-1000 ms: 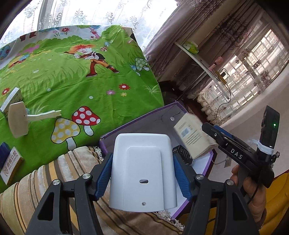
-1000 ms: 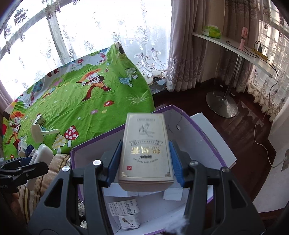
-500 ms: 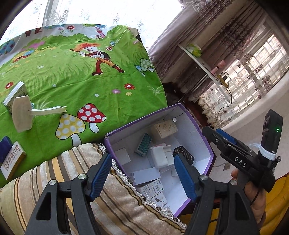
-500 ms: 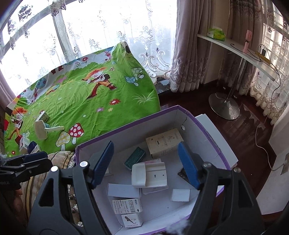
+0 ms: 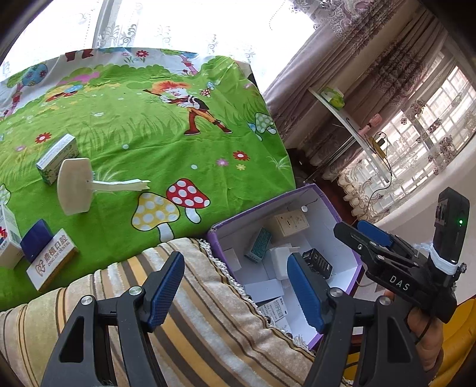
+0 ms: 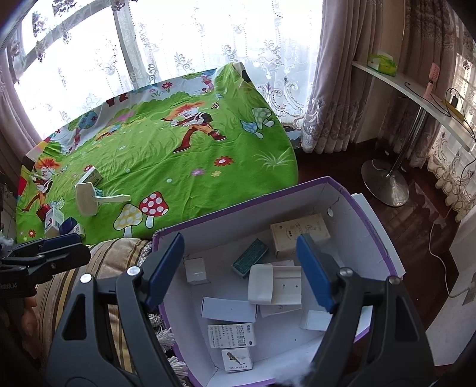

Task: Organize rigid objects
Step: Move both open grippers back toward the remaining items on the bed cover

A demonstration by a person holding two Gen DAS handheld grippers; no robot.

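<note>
Both grippers' fingers gape empty, the right gripper (image 6: pixel 241 268) just widening; purple box (image 6: pixel 369 220) lies beyond the left gripper (image 5: pixel 235 291).

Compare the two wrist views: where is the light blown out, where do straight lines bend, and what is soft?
Left wrist view: the lace-curtained window is blown out white; black corners show the fisheye circle. Right wrist view: the window bars bow, the purple-rimmed white cardboard box has curved walls, and a blurred white tuft sits at the bottom edge.
</note>
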